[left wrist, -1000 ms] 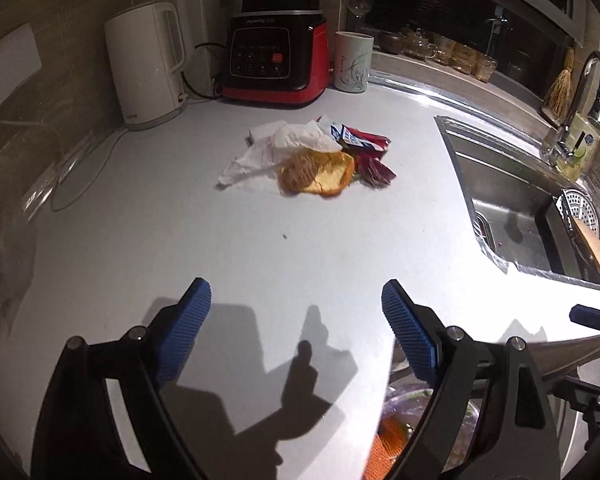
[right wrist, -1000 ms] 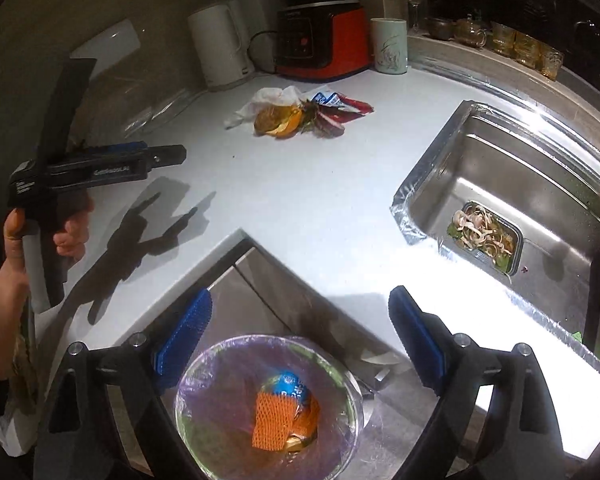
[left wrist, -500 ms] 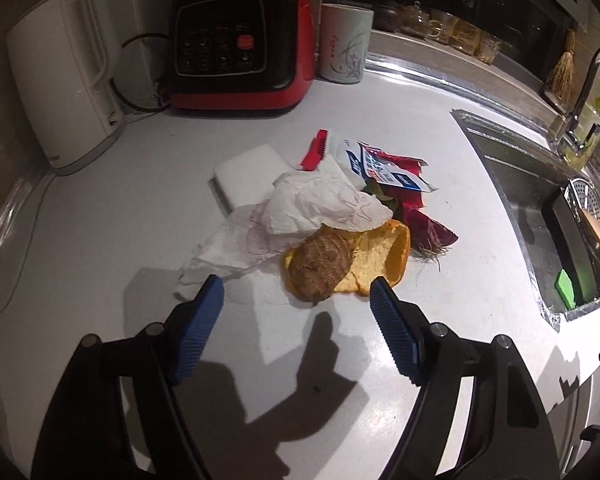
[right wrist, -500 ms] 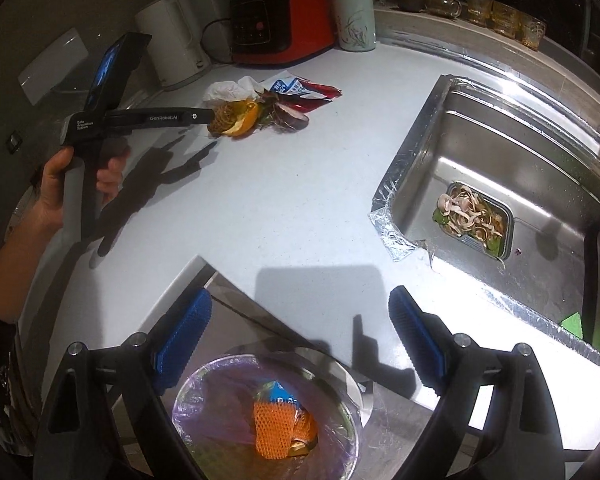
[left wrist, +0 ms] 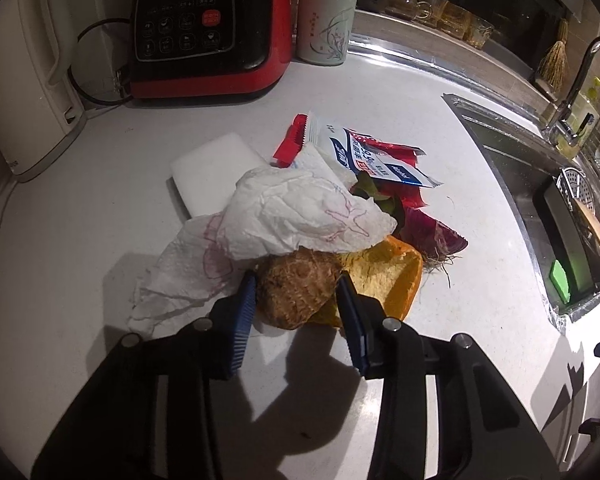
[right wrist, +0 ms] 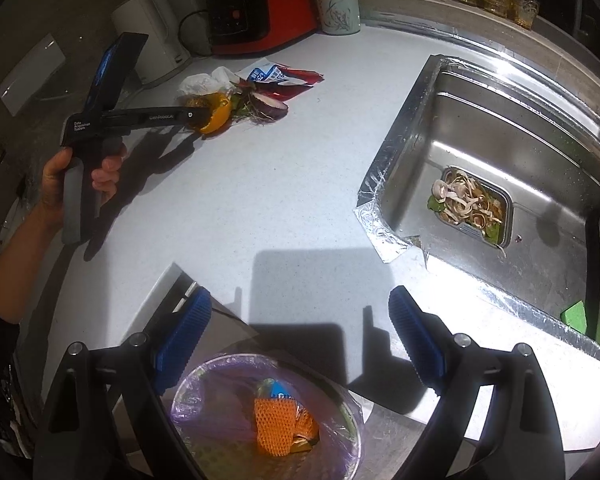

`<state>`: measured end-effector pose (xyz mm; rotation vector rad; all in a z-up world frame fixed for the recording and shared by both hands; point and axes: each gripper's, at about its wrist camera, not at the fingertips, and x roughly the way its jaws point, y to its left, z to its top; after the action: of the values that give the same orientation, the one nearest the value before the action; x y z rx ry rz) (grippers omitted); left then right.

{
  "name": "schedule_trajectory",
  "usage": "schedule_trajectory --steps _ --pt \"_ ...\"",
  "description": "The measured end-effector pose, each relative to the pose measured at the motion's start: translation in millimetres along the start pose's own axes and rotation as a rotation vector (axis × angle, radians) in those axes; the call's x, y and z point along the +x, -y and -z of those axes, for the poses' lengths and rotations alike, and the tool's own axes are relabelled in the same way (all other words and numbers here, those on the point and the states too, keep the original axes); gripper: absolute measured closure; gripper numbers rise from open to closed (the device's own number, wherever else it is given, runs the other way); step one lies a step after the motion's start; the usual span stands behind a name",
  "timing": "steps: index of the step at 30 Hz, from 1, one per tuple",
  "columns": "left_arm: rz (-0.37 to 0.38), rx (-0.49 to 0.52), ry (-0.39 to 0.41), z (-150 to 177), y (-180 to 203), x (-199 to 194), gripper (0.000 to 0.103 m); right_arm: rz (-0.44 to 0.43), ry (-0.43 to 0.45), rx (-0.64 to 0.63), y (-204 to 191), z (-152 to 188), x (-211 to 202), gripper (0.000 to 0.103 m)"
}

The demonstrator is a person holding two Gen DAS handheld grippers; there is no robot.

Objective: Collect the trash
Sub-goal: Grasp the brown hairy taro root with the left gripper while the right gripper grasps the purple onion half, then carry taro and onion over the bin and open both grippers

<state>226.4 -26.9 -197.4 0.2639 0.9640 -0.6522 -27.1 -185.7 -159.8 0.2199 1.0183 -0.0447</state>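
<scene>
The taro root sat at frame centre in the left wrist view, atop an orange peel on the white desk, and the left tongs had just been closing, blue pads pressed on both its flanks. A crumpled paper towel draped just behind, a torn snack wrapper beyond. The right tongs gaped empty, low in their frame, above the purple-lined trash bin.
</scene>
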Motion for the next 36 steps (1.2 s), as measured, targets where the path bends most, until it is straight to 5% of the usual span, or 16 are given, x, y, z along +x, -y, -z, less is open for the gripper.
schedule_trajectory --steps 9,19,30,34,36 --pt "0.016 -0.038 0.061 14 -5 -45 0.063 -0.046 0.063 -0.097 -16 -53 19 0.013" --pt "-0.006 -0.101 0.086 61 -6 -94 0.063 -0.071 0.099 -0.208 -35 -140 92 0.02" --pt "-0.023 -0.139 0.069 94 -3 -106 0.063 -0.034 0.064 -0.281 -35 -162 135 0.026" --pt "-0.028 -0.147 0.07 98 -3 -108 0.063 -0.035 0.048 -0.307 -37 -159 144 0.061" --pt "-0.034 -0.144 0.07 100 -1 -109 0.063 -0.041 0.058 -0.315 -37 -157 142 0.065"
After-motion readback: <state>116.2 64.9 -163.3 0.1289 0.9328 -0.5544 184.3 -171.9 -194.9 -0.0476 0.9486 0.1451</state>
